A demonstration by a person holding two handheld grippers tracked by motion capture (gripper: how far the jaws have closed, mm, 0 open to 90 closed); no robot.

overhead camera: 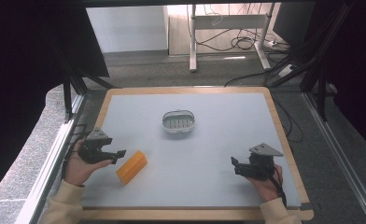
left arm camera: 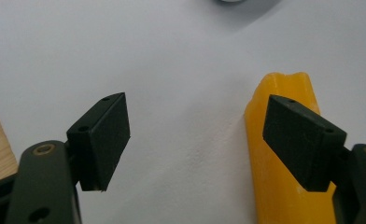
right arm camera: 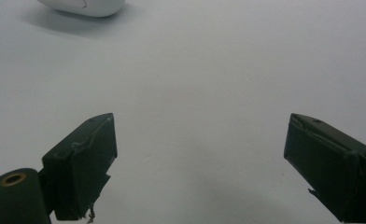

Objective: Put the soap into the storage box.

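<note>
While the left gripper (left arm camera: 195, 140) frames soap (left arm camera: 284, 154), overhead reveals dish (overhead camera: 178, 122).

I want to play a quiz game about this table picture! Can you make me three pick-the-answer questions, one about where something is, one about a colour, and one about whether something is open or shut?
1. Where is the oval white slotted dish?
A. Near the table's middle
B. By the right gripper
C. On the floor

2. What colour is the long waxy block?
A. Blue
B. Orange-yellow
C. Green

3. How do the left gripper's jaws stand?
A. Shut on the block
B. Shut on nothing
C. Open

Answers:
1. A, it sits centrally on the grey table top.
2. B, both the high view and the left gripper view show it orange-yellow.
3. C, bare table shows between the jaws, with the block beside one.
</note>
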